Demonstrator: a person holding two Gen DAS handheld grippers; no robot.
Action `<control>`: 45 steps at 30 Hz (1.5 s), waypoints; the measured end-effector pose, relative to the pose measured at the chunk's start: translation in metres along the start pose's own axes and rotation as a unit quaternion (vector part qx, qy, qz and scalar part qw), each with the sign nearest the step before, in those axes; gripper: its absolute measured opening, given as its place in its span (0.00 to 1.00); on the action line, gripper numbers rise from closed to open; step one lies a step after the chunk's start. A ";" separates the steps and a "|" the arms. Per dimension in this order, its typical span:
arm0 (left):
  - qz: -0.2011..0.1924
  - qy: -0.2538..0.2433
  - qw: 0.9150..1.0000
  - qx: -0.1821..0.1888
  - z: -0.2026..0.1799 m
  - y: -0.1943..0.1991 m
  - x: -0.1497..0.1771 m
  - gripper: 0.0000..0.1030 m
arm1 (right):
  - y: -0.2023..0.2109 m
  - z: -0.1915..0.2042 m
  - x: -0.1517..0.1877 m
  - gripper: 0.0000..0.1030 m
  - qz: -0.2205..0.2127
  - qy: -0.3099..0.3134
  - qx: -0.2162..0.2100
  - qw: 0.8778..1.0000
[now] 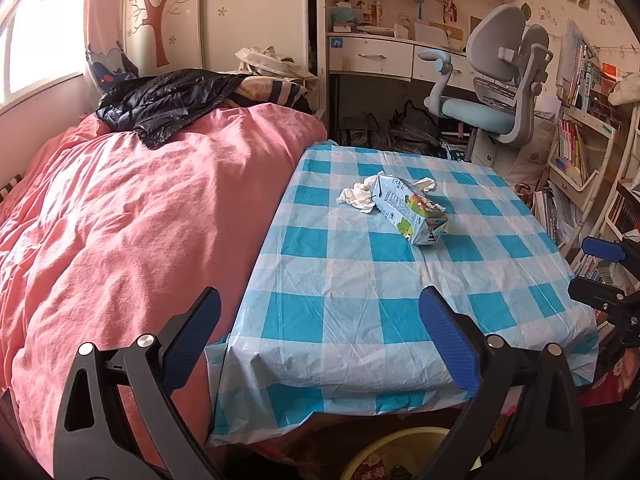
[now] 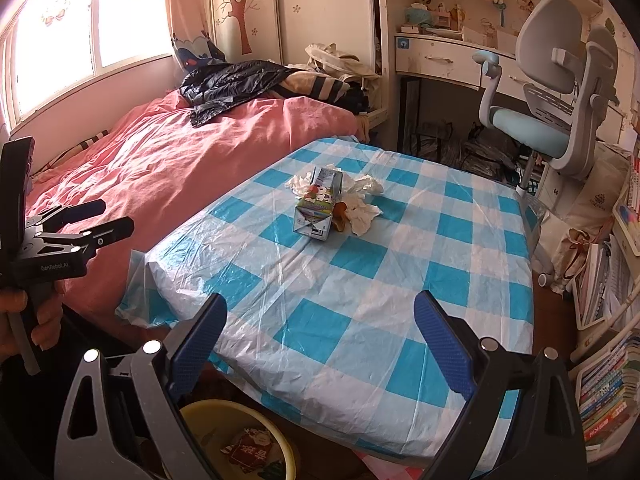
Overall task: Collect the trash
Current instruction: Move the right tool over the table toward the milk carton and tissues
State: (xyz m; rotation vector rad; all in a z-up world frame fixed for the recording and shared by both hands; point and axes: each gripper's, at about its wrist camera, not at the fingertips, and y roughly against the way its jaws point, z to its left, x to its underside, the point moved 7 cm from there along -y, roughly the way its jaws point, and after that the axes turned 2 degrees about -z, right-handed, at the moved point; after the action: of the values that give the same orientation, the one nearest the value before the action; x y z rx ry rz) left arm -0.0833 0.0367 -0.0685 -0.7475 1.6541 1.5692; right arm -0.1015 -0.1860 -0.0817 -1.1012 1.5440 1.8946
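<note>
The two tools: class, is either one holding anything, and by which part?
Nothing is held. The left tool and right tool are both open and empty; the carton lies untouched on the table.

I see only part of the yellow bin [image 2: 240, 432] under the table edge; my right gripper's fingers [image 2: 196, 344] cover its left side, and the frame cuts off its bottom. The milk carton [image 2: 318, 208] hides part of a brown scrap [image 2: 340, 216] I cannot identify. Carton print is too small to read.
</note>
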 end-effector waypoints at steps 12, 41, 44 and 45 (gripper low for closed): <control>0.003 -0.001 1.000 0.002 -0.004 -0.004 0.001 0.93 | -0.004 -0.001 0.000 0.88 0.005 0.001 0.000 1.000; 0.046 0.005 0.998 0.034 -0.015 -0.050 -0.022 0.93 | -0.131 -0.065 0.016 0.91 0.176 -0.053 0.034 0.982; 0.051 0.005 0.998 0.040 -0.015 -0.057 -0.027 0.93 | -0.138 -0.075 0.012 0.92 0.177 -0.054 0.041 0.982; 0.053 0.006 0.998 0.041 -0.014 -0.058 -0.027 0.93 | -0.141 -0.078 0.009 0.93 0.175 -0.056 0.040 0.982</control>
State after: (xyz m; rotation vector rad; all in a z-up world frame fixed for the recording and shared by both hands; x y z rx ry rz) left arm -0.0220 0.0156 -0.0797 -0.6382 1.7808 1.5617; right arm 0.0240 -0.2240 -0.1763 -0.7088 1.8249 2.0545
